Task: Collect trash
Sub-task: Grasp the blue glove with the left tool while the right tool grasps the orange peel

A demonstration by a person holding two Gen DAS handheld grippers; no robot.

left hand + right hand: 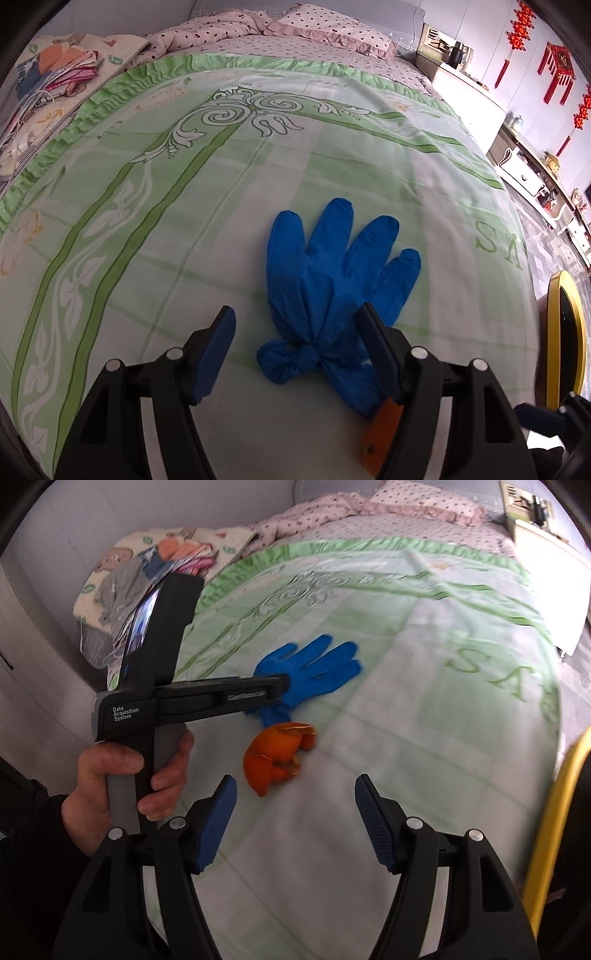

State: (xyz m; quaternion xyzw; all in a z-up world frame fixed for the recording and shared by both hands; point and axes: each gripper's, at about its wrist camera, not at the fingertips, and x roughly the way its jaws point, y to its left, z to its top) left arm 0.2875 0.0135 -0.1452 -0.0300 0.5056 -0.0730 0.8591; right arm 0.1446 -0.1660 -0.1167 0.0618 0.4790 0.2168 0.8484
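Note:
A blue rubber glove (pixel 332 273), knotted at the cuff, lies flat on the green and white bedspread (pixel 184 221). My left gripper (pixel 299 326) hangs just over the knotted end, open, with the glove between its fingers and the pads not pressing on it. In the right wrist view the left gripper (pixel 282 690) is seen from the side, held by a hand (pixel 110 775), above the glove (pixel 317 664). An orange peel (pixel 277 755) lies just in front of the glove's cuff. My right gripper (pixel 295 794) is open and empty, a little short of the peel.
A yellow-rimmed bin (pixel 565 332) stands at the bed's right edge, also seen as a yellow rim (pixel 550 819). Folded clothes (pixel 62 70) and a pink dotted quilt and pillow (pixel 314 26) lie at the far end. White furniture (pixel 469 96) stands on the right.

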